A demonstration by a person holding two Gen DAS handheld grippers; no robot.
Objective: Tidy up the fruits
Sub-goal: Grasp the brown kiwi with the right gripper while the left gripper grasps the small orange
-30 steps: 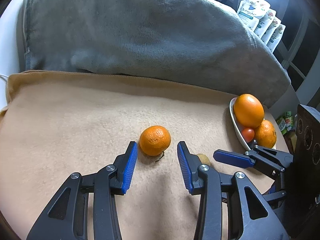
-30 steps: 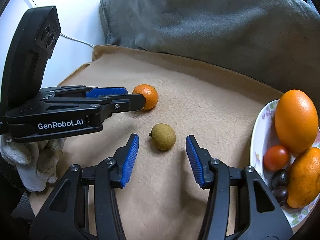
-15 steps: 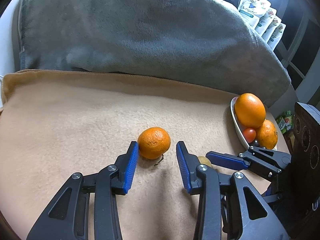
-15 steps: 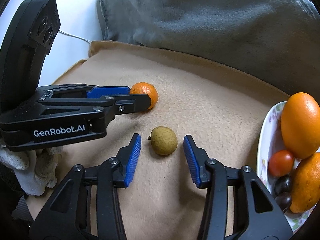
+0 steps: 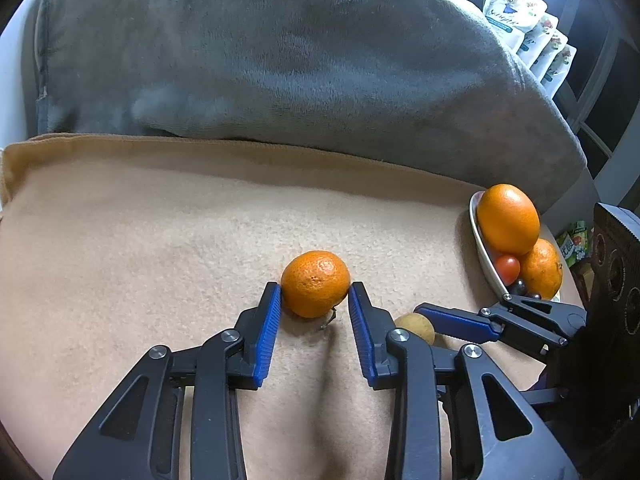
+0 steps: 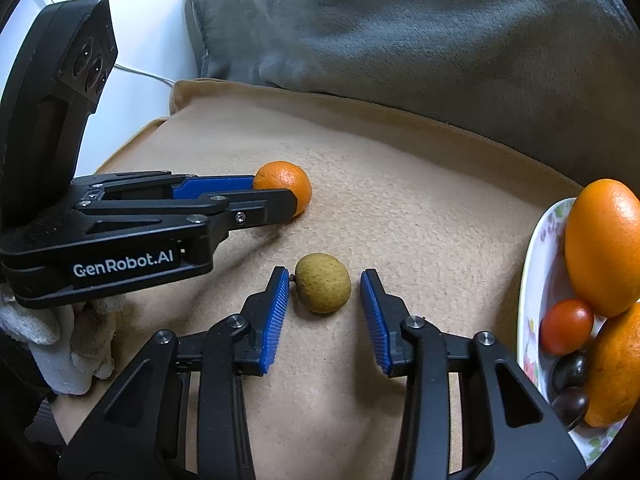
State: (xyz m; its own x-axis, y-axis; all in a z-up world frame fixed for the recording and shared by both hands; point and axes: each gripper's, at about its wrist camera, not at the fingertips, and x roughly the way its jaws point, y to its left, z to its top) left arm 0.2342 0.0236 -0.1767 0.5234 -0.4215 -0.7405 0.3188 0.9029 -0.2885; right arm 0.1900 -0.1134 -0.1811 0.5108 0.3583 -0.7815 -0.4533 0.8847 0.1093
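A small tangerine (image 5: 314,282) lies on the tan blanket (image 5: 160,248). My left gripper (image 5: 316,289) has its blue pads touching the fruit on both sides, and its jaws are closing. The right wrist view shows the same grip from the side, with the tangerine (image 6: 286,182) at the fingertips. A brownish-green longan (image 6: 323,288) lies between the pads of my right gripper (image 6: 324,278). Those jaws are closing, with a small gap still showing on each side. A floral plate (image 6: 532,264) at the right holds a large orange (image 6: 604,244), a second orange, a cherry tomato (image 6: 566,326) and dark small fruits.
A grey plush cushion (image 5: 280,60) rises behind the blanket. Snack pouches (image 5: 532,36) stand at the far right. A gloved hand (image 6: 60,344) holds the left gripper's body. A white wall and a cable lie to the left of the blanket.
Both grippers' jaws have narrowed. The left pads have come onto the tangerine; the right pads have drawn in around the longan. Neither fruit has moved.
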